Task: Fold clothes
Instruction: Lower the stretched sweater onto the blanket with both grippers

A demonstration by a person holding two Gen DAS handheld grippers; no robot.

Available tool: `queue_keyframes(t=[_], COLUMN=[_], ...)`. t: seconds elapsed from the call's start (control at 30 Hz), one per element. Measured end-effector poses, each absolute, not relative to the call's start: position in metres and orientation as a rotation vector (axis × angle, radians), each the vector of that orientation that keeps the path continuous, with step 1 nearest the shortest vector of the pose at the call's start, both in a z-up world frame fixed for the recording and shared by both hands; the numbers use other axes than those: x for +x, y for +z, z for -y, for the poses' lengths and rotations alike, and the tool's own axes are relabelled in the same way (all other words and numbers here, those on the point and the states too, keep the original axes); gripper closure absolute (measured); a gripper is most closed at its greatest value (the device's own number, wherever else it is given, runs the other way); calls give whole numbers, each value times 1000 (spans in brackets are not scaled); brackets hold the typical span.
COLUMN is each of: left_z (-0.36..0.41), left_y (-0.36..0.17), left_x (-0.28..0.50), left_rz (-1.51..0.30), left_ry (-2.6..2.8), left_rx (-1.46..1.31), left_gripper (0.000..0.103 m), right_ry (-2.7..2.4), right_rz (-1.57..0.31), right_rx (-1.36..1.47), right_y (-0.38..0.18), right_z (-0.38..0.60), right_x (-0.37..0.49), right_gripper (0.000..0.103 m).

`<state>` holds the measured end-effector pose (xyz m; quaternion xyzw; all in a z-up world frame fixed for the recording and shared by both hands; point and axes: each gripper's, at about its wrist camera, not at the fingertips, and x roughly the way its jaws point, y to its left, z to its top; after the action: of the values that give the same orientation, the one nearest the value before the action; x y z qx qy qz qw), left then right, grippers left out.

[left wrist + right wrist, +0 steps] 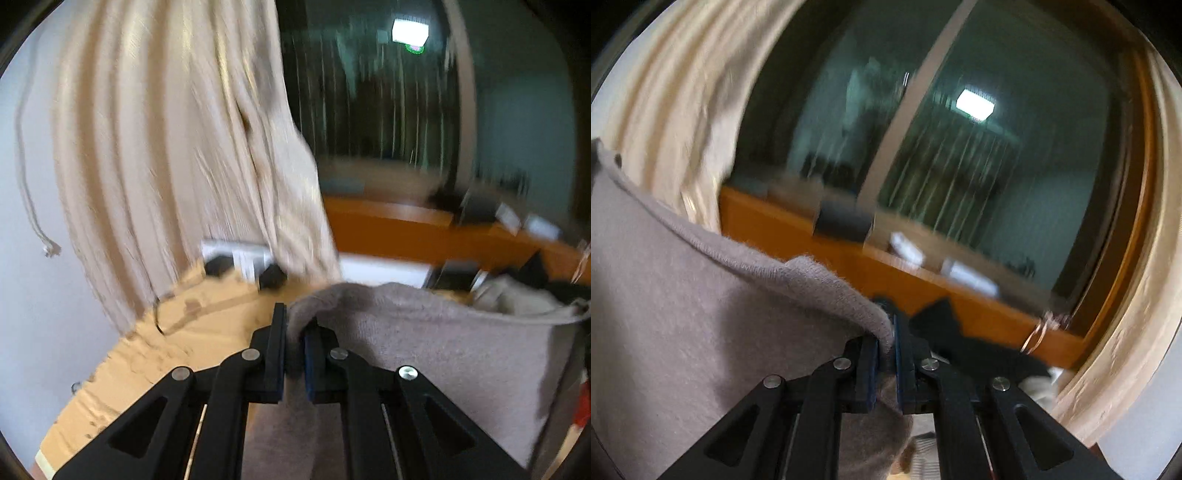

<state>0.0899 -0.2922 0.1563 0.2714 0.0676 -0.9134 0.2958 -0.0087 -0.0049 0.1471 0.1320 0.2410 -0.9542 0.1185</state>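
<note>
Grey-brown fuzzy knit garment (424, 343), held aloft, top edge stretched taut, body hanging down

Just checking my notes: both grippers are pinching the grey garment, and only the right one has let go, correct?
Not quite. The right gripper has not let go: the right wrist view shows its fingers closed on the grey garment. The left gripper pinches it too.

We counted two grippers, the left gripper (295, 325) and the right gripper (886, 325), each clamped on one grey-brown garment (424, 343). We saw two beige curtains, one curtain (665, 122) at the left and another curtain (1145, 240) at the right. One orange sill (886, 273) ran below one dark window (997, 147), and one lamp reflection (975, 101) showed.
</note>
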Motion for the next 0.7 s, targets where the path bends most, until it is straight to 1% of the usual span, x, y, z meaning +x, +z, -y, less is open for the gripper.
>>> queue_keyframes(t=[0.07,0.17,0.33,0.5,0.53,0.57,0.63,0.7], left_z=[304,318,330,339,337,335,331,327], left_y=[124,94,54,22,15,13,9,11], left_x=[62,35,7,-14,-18,-20,-26,-28], left_rz=[-184,-207,-167,-134,-105,-72,-7,48], left_ry=[-2388,-2351,-2295,-2245,-2236,-2227,-2210,-2196], left_rx=[816,909,1054,1211,1248,1260,1283,1307], left_gripper=[93,93,92,91,90,85,79,68], right_ry=[-2768,-2726,-2605,-2485,-2475,-2470,-2469,-2486], right_rz=[-745,-788,-875,-846,-844,-850,-861,-826], right_rx=[470,558,730,916,936,946,958,967], right_y=[126,102,57,27,23,21,19,23], right_z=[16,27,49,58,58,58,57,50], right_x=[-32,-56,-84,-106,-107,-108,-110,-113], right_gripper=[97,97,97,97,97,97,94,92])
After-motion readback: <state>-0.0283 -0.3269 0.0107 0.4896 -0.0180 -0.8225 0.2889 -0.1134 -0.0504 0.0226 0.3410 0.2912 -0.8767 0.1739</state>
